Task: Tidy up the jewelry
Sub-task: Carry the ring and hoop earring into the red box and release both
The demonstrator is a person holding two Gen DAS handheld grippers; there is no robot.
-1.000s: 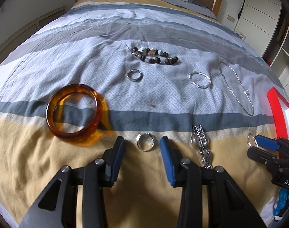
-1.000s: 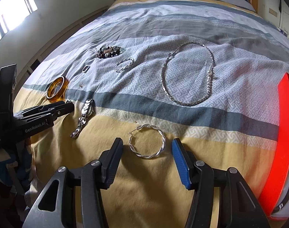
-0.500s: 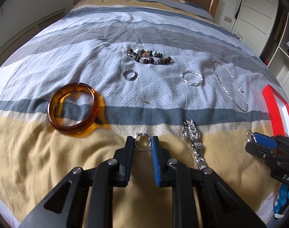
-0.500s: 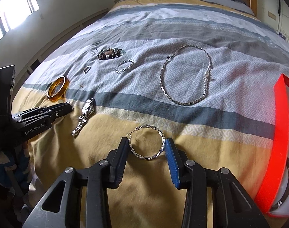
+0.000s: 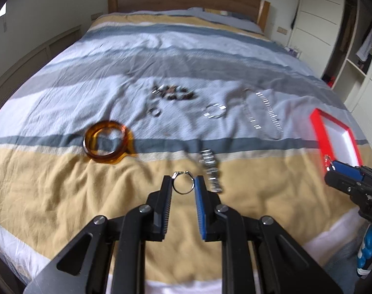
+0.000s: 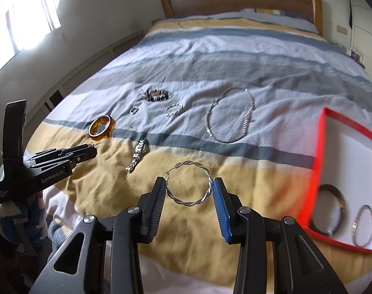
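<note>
A: Left gripper [image 5: 184,185] is clamped on the small ring [image 5: 183,182], held clear above the yellow band at the near edge of the bed [image 5: 63,196].

B: And the right gripper [image 6: 189,191]?

A: Pinching the twisted hoop earring [image 6: 189,185] across its width, also off the cover. The red tray [image 6: 320,147] sits at the bed's right edge, two bangles already inside.

B: Handling?

A: Both look light, stiff, slick metal. The hoop's thin wire could likely bend or pivot, so a hold across its widest part suits. The ring may slip; a hold on the band, not the setting.
</note>
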